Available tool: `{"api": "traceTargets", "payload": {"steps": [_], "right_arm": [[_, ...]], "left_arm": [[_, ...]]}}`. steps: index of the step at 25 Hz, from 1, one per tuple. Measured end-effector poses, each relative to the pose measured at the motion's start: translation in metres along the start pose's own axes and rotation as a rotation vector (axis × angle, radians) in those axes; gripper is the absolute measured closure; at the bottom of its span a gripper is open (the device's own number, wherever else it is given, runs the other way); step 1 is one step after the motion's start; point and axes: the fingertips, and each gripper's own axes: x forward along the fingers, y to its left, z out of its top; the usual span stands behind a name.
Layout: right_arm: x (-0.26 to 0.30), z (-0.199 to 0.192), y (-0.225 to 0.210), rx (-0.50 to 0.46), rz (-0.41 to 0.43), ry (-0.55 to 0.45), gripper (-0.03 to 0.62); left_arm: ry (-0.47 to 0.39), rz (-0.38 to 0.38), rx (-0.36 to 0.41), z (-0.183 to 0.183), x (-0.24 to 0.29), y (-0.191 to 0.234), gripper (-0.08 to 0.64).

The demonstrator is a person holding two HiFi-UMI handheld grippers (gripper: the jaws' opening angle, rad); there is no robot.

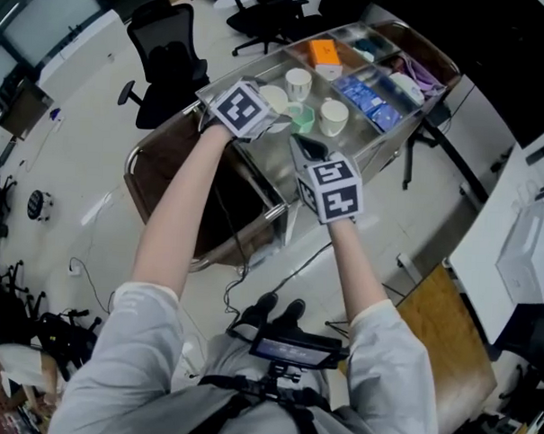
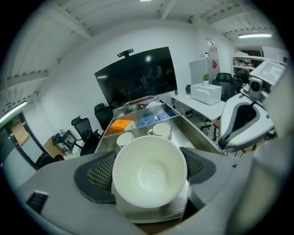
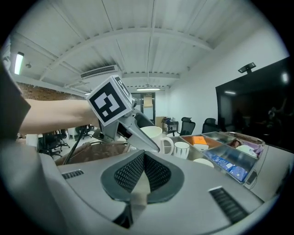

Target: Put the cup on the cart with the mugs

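Note:
A white cup (image 2: 149, 172) with a handle sits mouth-up between the pads of my left gripper (image 2: 149, 158), which is shut on it. In the head view that gripper (image 1: 266, 111) holds the cup (image 1: 277, 97) over the metal cart (image 1: 397, 127). Two white mugs (image 1: 299, 82) (image 1: 333, 117) and a green cup (image 1: 302, 119) stand on the cart's top tray, just beyond the held cup. My right gripper (image 3: 143, 170) is shut with nothing in it and hangs (image 1: 307, 152) near the cart's front edge. From the right gripper view, the held cup (image 3: 155, 136) hangs left of a mug (image 3: 182, 149).
The cart's far end holds an orange box (image 1: 323, 52), blue packets (image 1: 365, 97) and other small items in compartments. A brown lower part of the cart (image 1: 166, 175) lies under my left arm. Black office chairs (image 1: 166, 59) stand on the floor to the left, and a white desk (image 1: 514, 240) to the right.

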Motion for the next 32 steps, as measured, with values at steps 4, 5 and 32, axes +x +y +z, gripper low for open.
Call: {"api": "traceTargets", "payload": {"steps": [4, 5, 32], "right_arm": [[0.02, -0.004, 0.001, 0.004, 0.024, 0.03, 0.586], [0.025, -0.005, 0.001, 0.002, 0.029, 0.037, 0.586], [0.052, -0.011, -0.008, 0.033, 0.077, 0.069, 0.586]], "left_arm": [[0.027, 0.004, -0.037, -0.014, 0.018, 0.023, 0.124], [0.03, 0.005, -0.048, -0.017, 0.022, 0.029, 0.124], [0.125, -0.019, -0.163, -0.08, 0.1, 0.066, 0.121]]}}
